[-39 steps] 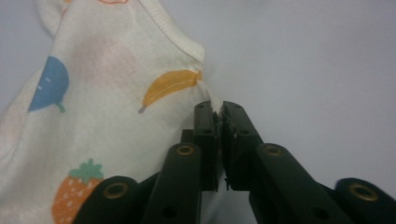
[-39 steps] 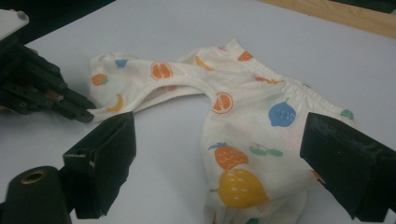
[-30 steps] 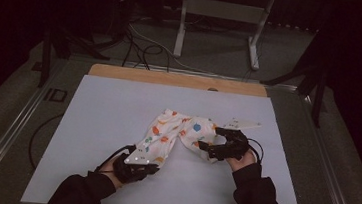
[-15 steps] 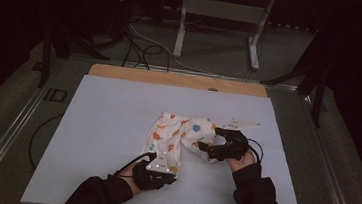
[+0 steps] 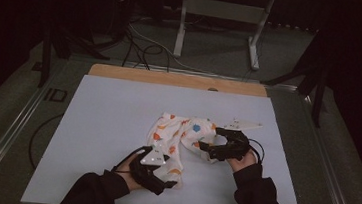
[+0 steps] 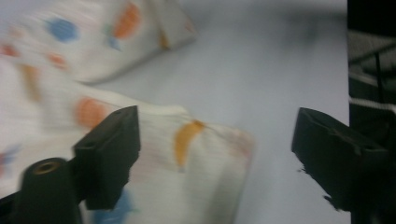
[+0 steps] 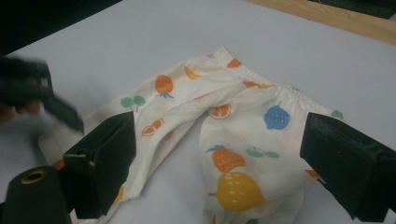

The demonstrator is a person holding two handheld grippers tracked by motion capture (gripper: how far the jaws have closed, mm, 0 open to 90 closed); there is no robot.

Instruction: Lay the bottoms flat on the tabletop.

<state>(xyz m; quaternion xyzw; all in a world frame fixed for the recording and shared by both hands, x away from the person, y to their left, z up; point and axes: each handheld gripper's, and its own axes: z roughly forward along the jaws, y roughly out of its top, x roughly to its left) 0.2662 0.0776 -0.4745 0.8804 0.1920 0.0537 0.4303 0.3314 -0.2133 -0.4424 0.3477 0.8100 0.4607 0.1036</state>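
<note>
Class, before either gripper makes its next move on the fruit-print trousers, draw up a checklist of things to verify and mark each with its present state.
1. Left gripper jaws have just been opening, apart, cloth not pinched: ok.
2. Right gripper jaws apart, nothing pinched: ok.
3. Trousers wholly on the white table sheet: ok.
4. Trousers lying flat: not ok, legs bent and creased.
5. Leg hem within the left gripper's reach: ok.
6. Waistband free of folds: cannot tell.
</note>
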